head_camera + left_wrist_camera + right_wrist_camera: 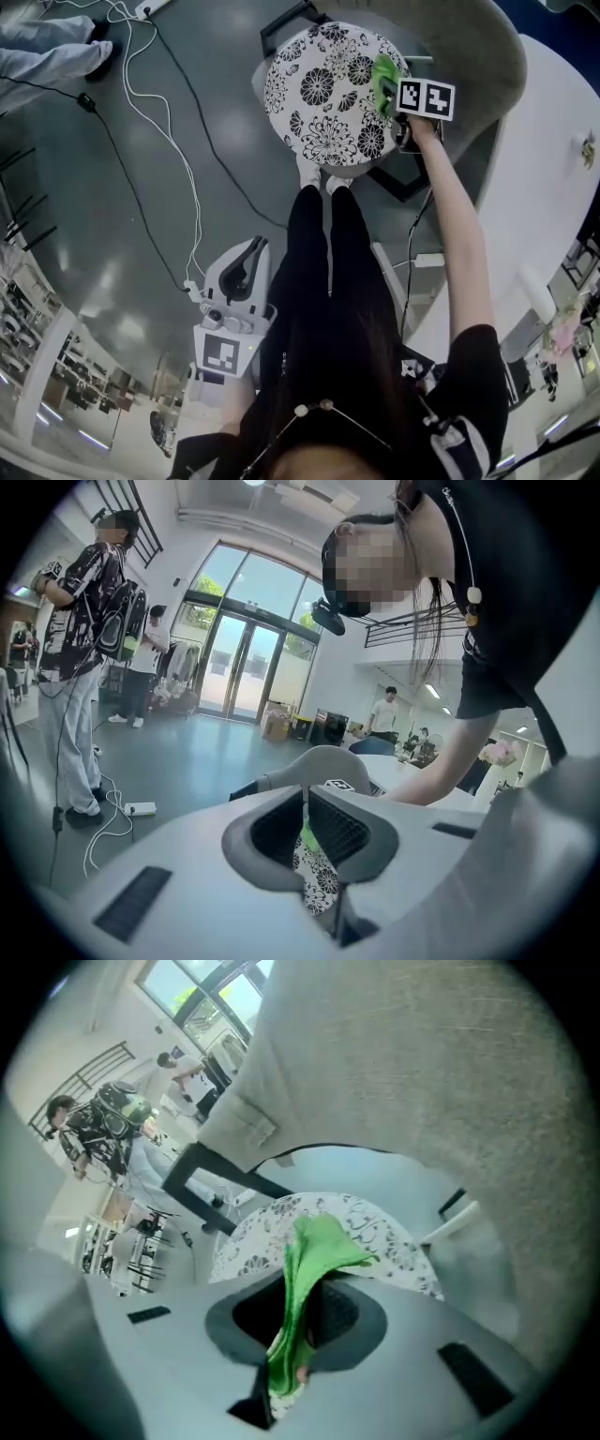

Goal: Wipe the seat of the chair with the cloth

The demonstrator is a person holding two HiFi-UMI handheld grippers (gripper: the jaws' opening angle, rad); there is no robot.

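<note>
The chair's round seat (323, 94), white with black flowers, stands at the top of the head view, and its grey curved backrest (487, 66) rises behind it. My right gripper (392, 92) is at the seat's right edge, shut on a green cloth (383, 77). In the right gripper view the cloth (314, 1246) hangs out of the gripper (298, 1274) over the seat (375, 1232). My left gripper (249, 255) is held low beside the person's legs, away from the chair. Its jaws (306, 810) are together with nothing in them.
A white table (553, 187) lies right of the chair. White and black cables (159, 122) run across the grey floor at the left. Another person's legs (47, 56) are at the top left. People stand farther off in the hall (84, 621).
</note>
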